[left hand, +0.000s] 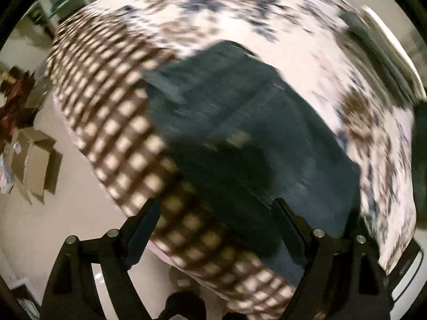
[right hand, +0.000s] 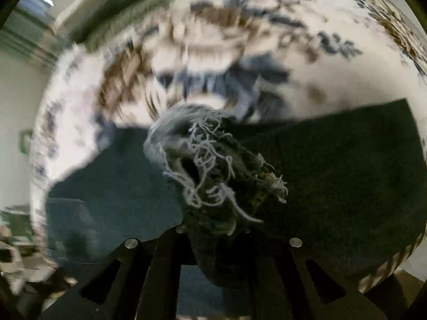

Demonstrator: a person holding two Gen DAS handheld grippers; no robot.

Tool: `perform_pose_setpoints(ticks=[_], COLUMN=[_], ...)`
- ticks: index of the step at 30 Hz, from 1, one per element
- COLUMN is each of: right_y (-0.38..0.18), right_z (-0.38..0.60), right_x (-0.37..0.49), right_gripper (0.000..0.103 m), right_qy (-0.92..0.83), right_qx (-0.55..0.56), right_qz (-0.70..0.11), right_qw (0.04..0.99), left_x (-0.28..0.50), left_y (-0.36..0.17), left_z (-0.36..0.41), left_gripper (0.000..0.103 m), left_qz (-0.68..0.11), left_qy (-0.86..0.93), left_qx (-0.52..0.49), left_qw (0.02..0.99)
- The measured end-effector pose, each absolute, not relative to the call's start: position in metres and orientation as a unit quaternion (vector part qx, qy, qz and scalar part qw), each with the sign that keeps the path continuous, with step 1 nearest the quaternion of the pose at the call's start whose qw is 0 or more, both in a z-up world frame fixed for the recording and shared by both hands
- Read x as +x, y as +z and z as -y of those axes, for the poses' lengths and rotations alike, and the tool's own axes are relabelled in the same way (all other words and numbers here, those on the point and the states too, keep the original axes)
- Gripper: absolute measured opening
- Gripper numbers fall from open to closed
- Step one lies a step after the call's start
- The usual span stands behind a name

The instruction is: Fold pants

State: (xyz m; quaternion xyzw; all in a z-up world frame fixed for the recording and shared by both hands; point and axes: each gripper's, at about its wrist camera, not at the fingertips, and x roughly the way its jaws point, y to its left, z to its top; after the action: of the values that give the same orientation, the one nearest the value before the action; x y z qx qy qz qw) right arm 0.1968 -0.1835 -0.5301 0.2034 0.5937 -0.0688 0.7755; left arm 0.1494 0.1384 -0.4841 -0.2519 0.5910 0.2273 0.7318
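Task status, as judged: partly complete. Dark blue-green denim pants [left hand: 240,122] lying on a bed covered with a white floral-print sheet [left hand: 240,8], close to the edge bordered by a brown-and-cream checked band [left hand: 112,122]. In the left wrist view, seemingly already doubled into a compact block, with seams and a small tan patch visible on top; exact number of layers not determinable owing to motion blur. Remaining, as judged: carrying the gripped hem across, laying it flat, squaring the edges.

Right gripper [right hand: 213,229]: clenched on a frayed hem of the pants [right hand: 213,165], pale loose threads and a bunched opening standing just ahead of the fingers. Held close above the cloth, pointing along the dark fabric toward the floral sheet. Rest of the garment spread beneath and to both sides in that view.

Left gripper [left hand: 216,213]: released, fingers [left hand: 288,226] spread wide apart with nothing between them. Poised above the near edge of the pants, one finger over the checked band, the other over denim. Contact with the cloth not confirmed. Angled downward and forward across the bed.

Heavy blur in both views. Cardboard boxes [left hand: 37,160] on the floor beside the bed.
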Motion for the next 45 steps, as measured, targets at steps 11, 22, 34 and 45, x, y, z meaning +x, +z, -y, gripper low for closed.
perform_pose_setpoints(ticks=[11, 22, 34, 45], right_y=[-0.532, -0.515, -0.493, -0.534], right_z=[0.136, 0.084, 0.159, 0.249], right_x=[0.201, 0.18, 0.197, 0.206], right_gripper=[0.017, 0.008, 0.063, 0.063], right_qy=[-0.036, 0.019, 0.071, 0.015], right_qx=[0.09, 0.007, 0.184, 0.152], right_qz=[-0.631, -0.623, -0.629, -0.657], right_qw=[0.77, 0.782, 0.752, 0.738], left_x=[0.126, 0.115, 0.122, 0.156], left_y=[-0.493, -0.493, -0.523, -0.557], left_z=[-0.186, -0.18, -0.209, -0.238], left_gripper=[0.085, 0.085, 0.085, 0.052], left_qz=[-0.568, -0.561, -0.432, -0.394], left_qy=[0.263, 0.273, 0.227, 0.211], left_qx=[-0.306, -0.313, -0.509, -0.515], left_qw=[0.717, 0.716, 0.709, 0.732])
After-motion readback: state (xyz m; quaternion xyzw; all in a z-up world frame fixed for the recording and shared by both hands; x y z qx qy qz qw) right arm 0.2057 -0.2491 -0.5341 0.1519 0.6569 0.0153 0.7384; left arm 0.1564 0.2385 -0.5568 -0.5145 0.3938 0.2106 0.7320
